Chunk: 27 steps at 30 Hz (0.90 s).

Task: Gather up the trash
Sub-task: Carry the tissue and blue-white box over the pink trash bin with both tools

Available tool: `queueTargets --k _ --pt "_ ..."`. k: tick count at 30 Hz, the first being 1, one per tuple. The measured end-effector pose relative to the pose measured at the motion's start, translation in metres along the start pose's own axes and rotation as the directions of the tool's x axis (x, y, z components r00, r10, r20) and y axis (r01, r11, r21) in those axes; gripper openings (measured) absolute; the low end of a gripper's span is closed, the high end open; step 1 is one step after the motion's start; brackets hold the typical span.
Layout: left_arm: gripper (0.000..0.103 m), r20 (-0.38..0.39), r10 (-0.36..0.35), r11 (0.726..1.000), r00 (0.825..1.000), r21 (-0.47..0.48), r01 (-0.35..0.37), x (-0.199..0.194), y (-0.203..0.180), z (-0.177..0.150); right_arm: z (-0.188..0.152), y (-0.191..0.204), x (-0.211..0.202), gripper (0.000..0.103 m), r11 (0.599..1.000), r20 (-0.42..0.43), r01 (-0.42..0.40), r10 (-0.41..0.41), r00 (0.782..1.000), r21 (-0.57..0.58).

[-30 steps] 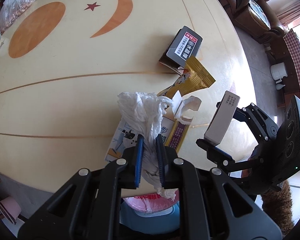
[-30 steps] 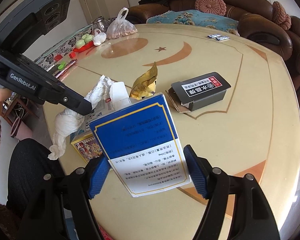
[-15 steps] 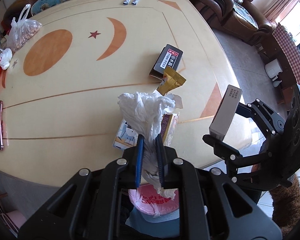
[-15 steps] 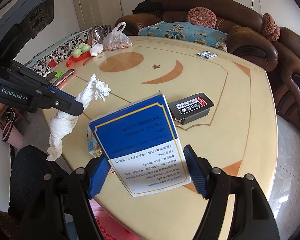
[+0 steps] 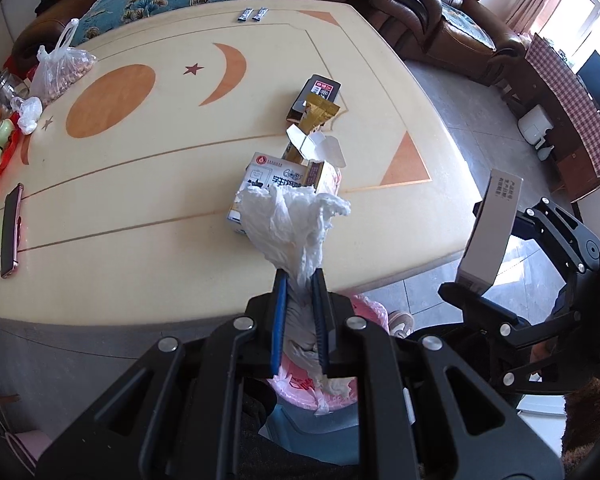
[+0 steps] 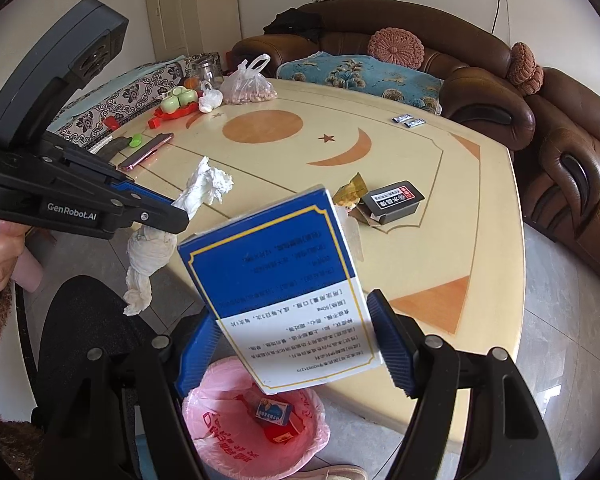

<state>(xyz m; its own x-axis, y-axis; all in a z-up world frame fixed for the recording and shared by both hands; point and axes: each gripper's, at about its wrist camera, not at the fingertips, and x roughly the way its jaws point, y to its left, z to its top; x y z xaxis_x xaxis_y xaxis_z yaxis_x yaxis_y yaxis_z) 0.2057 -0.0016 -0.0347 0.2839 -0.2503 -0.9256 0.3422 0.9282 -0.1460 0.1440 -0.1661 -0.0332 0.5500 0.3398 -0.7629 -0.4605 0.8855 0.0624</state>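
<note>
left gripper (image 5: 300, 316): clenched on a twisted wad of tissue (image 5: 296, 220), pinched at its narrow waist, loose ends hanging above the bin (image 6: 256, 412).
right gripper (image 6: 296, 344): clamped across the width of a blue-and-white box (image 6: 276, 280), tilted, directly above the bin.
bin: pink liner, on the floor just beside the table (image 5: 140, 208) edge, some packets already inside.
tissue handling: soft, very light, likely to cling to the pads; probably needs a shake on release.
box handling: light, stiff card, likely crushable; flat sides the right hold.
left on table, beyond the bin: milk carton (image 5: 268, 184), gold wrapper (image 5: 320, 116), black box (image 5: 320, 92).
</note>
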Motion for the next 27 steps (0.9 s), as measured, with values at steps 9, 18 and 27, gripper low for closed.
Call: queueTargets --k 9,18,27 --pt "0.014 0.023 0.003 0.999 1.000 0.035 -0.004 0.005 -0.011 -0.050 -0.039 0.032 -0.010 0.070 1.000 -0.022 0.012 -0.011 1.000 0.011" --pt "0.014 -0.006 0.007 0.996 1.000 0.085 -0.006 0.041 -0.023 -0.097 -0.086 0.051 0.005 0.070 0.998 -0.079 0.035 -0.031 0.996 0.052" --pt "0.014 -0.077 -0.010 0.995 0.997 0.099 0.018 0.096 -0.024 -0.130 -0.131 0.054 0.042 0.070 0.992 -0.162 0.032 -0.013 0.987 0.118"
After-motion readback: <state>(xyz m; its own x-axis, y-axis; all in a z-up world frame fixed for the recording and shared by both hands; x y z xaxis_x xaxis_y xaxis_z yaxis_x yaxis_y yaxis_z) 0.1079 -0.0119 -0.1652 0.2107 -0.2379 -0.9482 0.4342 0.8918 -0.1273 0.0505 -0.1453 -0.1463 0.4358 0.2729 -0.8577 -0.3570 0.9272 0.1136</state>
